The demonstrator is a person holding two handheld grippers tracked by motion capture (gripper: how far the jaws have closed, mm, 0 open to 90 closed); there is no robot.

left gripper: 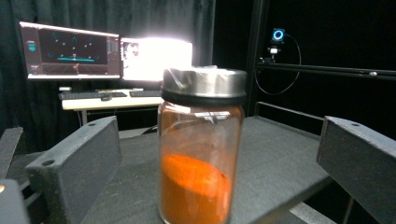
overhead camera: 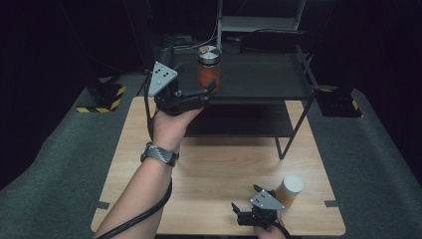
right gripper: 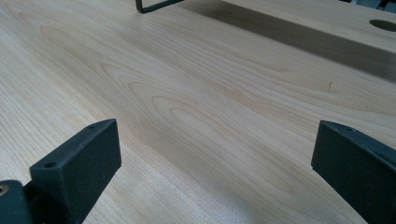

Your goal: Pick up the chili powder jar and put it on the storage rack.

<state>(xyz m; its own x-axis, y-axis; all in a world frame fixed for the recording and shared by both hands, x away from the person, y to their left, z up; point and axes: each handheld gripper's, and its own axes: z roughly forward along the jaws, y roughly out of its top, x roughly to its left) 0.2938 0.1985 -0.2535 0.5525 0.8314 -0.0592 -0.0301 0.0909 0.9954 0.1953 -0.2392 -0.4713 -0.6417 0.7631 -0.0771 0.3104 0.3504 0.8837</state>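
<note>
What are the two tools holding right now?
Nothing. The left tool is open around the jar of orange powder on the black shelf, not squeezing it. The right tool is open over the wooden table.

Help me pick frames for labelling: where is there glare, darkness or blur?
Left gripper view: one monitor is blown out white, and the near jar looks slightly soft. High view: surroundings fall to black, table evenly lit. Right gripper view: wood grain sharp, no glare.
</note>
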